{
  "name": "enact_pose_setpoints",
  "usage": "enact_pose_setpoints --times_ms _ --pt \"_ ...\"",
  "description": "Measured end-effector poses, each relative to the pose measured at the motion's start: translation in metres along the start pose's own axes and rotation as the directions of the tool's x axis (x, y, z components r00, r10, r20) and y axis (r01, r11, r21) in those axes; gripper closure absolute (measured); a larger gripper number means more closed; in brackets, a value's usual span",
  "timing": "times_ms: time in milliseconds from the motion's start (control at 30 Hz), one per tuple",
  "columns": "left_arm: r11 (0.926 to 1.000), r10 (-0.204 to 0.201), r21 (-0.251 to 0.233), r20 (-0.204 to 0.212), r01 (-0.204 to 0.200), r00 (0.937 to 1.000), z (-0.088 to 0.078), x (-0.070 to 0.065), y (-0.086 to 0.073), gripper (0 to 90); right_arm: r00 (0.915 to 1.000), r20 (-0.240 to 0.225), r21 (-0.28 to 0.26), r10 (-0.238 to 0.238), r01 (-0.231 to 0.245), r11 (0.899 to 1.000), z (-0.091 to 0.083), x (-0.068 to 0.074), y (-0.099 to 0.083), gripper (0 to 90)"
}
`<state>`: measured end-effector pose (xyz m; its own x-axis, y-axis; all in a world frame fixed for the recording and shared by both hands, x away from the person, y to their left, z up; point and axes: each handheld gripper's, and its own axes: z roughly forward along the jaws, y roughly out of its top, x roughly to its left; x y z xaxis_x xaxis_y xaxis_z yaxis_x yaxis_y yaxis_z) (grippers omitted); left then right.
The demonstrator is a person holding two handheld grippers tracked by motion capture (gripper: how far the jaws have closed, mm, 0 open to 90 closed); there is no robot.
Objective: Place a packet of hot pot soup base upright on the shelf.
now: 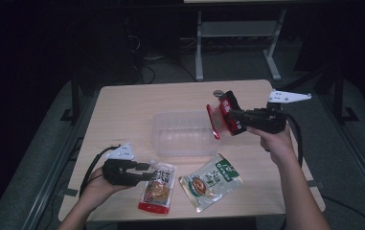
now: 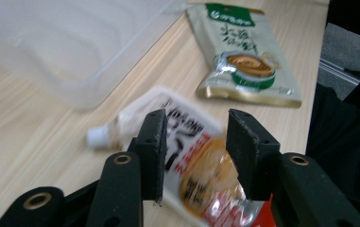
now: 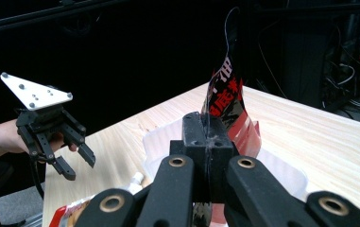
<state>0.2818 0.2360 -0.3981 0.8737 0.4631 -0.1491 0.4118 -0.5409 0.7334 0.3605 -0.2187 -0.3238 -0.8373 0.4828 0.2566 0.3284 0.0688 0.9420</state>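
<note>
Between the clamped jaws of the right gripper (image 1: 233,120) stands a red and black pouch (image 1: 220,120), pinched at its lower part so that it rises on edge above the pads, its thin top edge curling upward in the right gripper view. Just beyond and below that claw sits a clear plastic container (image 1: 163,143), with the pouch hanging over its right-hand end.

Out ahead of the left gripper (image 1: 147,171), whose jaws stand partly apart and grip nothing, lies a red and white spouted pouch (image 1: 158,191) flat on the table (image 1: 122,110). The pouch shows in the gap between the pads (the pads do not press on it), with its white cap pointing away to the left in the left gripper view. Beyond it, further from that claw, lies a green and beige pouch (image 1: 211,182), also flat, angled, close to the container's near wall.

Bare wood lies to the left of the container and behind it; the near edge of the table runs just below both flat pouches.
</note>
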Motion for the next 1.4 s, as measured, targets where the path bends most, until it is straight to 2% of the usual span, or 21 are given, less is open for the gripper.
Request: enact_pose_setpoints --times_ms 133,200,333,467,967,1033,1300,1400 --pt "0.9998 -0.018 -0.004 -0.016 0.018 0.9997 -0.009 0.005 -0.014 54.5 0.9998 -0.017 0.007 -0.006 0.006 1.0 0.014 0.001 0.003 90.0" --pt "0.999 -0.043 -0.017 -0.024 0.043 0.9988 -0.014 0.008 -0.022 53.2 0.9997 -0.022 0.01 -0.005 0.005 1.0 0.021 0.002 0.004 90.0" --pt "0.998 -0.059 -0.025 -0.035 0.058 0.9977 -0.018 0.012 -0.029 51.3 0.9994 -0.035 0.02 -0.002 0.003 1.0 0.035 0.004 0.004 90.0" --pt "0.9984 -0.054 -0.02 -0.039 0.053 0.9978 -0.017 0.014 -0.03 49.5 0.999 -0.044 0.035 0.002 0.0 0.999 0.053 0.006 0.003 90.0" --pt "0.9985 -0.054 -0.01 -0.036 0.054 0.9979 -0.013 0.016 -0.034 49.4 0.9974 -0.068 0.056 0.024 -0.02 0.998 0.1 0.015 -0.004 90.0" --pt "0.9978 -0.066 -0.007 -0.029 0.065 0.9974 -0.012 0.015 -0.034 49.5 0.9973 -0.069 0.056 0.025 -0.021 0.998 0.105 0.016 -0.004 90.0" --pt "0.9982 -0.06 0.004 -0.025 0.06 0.9979 -0.011 0.014 -0.035 49.8 0.9981 -0.056 0.096 0.027 -0.022 0.995 0.116 0.018 -0.011 90.0" --pt "0.9983 -0.058 0.005 -0.02 0.058 0.9981 -0.01 0.014 -0.034 49.9 0.9987 -0.049 0.12 0.015 -0.009 0.993 0.118 0.02 -0.015 89.9"
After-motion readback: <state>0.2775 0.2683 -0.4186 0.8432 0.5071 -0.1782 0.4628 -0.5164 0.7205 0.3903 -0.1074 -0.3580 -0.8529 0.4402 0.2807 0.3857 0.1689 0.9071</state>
